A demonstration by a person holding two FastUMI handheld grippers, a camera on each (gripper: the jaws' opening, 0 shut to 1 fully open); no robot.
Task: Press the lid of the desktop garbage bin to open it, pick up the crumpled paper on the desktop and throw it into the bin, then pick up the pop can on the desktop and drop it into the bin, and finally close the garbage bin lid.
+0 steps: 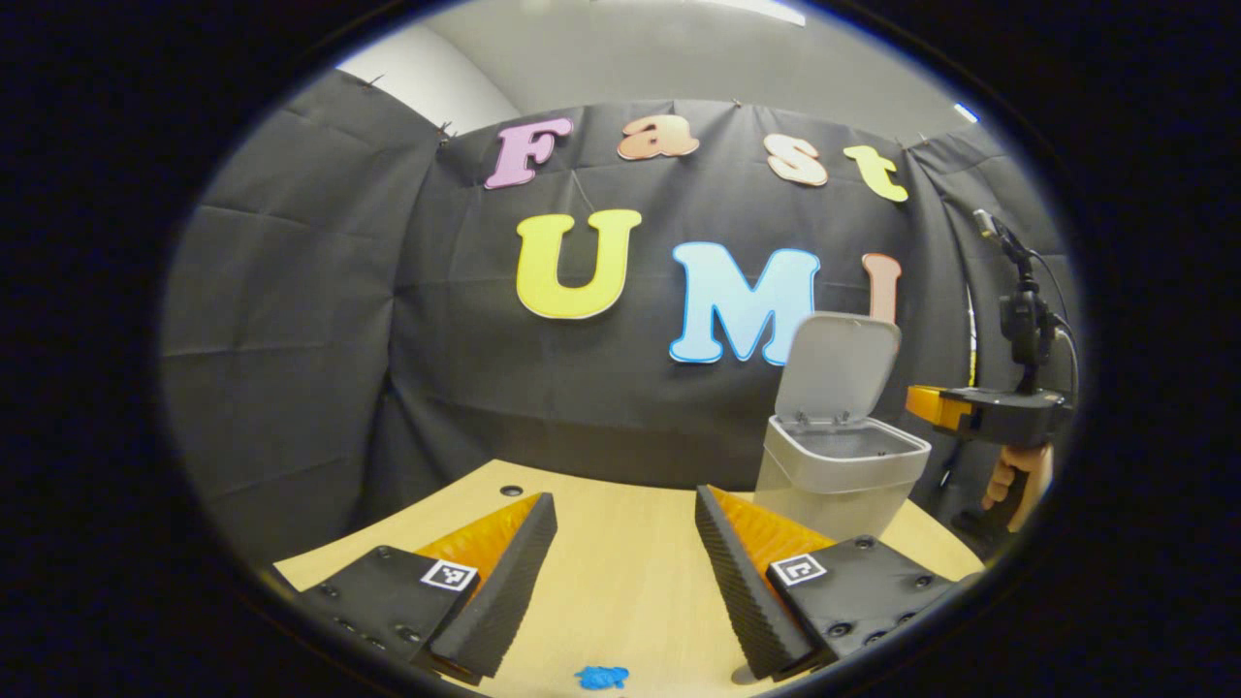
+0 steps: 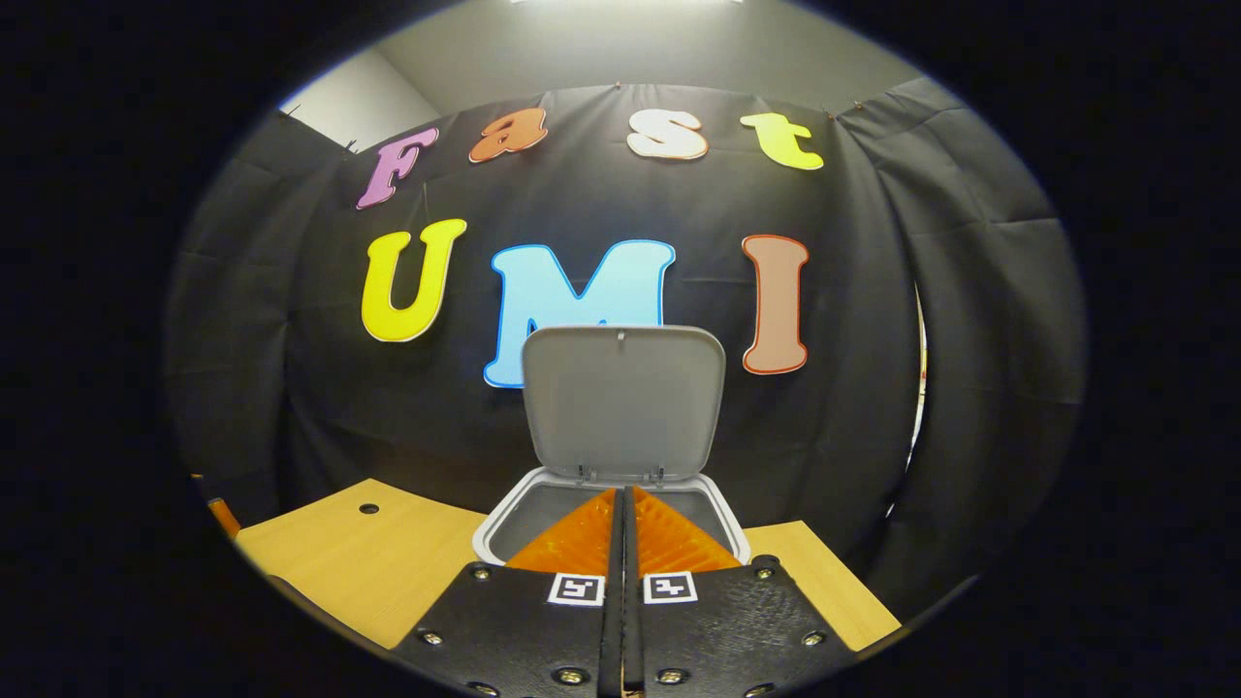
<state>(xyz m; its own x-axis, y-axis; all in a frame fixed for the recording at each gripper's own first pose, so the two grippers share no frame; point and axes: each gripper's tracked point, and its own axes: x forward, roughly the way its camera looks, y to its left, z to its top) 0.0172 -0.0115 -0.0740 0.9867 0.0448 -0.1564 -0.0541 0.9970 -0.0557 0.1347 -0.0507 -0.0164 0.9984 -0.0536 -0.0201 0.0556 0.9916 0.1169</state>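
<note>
— Grey plastic lid (image 2: 623,399) stands tipped up behind the bin's mouth, so is the first step done?

— I judge it done. The bin (image 1: 836,465) is open, and my right gripper (image 2: 622,528) hangs just short of its rim with the fingers pressed together and nothing between them, their tips pointing over the opening.

— And the paper and the can?

— I cannot find a can on the counter (image 1: 620,572) in either view. A small blue crumpled thing (image 1: 601,677) lies low between the fingers of my left gripper (image 1: 625,528), close in under it. It may be the paper, but too little of it shows to be sure. Whether anything already lies in the bin I cannot tell; the part of the inside I can see looks bare. So I take the pick-ups and the closing as still ahead.

— What is the left gripper doing?

— Its fingers are spread wide apart and hold nothing. The bin stands ahead and to its right, near the counter's far right corner.

— Any room to work?

— Bare wood lies ahead and to the left of the left gripper, with one small hole (image 1: 511,491) near the far edge. The black cloth wall hangs just behind the raised lid, so a drop should come from the front. In the left gripper view my other hand (image 1: 1018,480) sits just right of the bin, so both grippers could crowd there.
</note>
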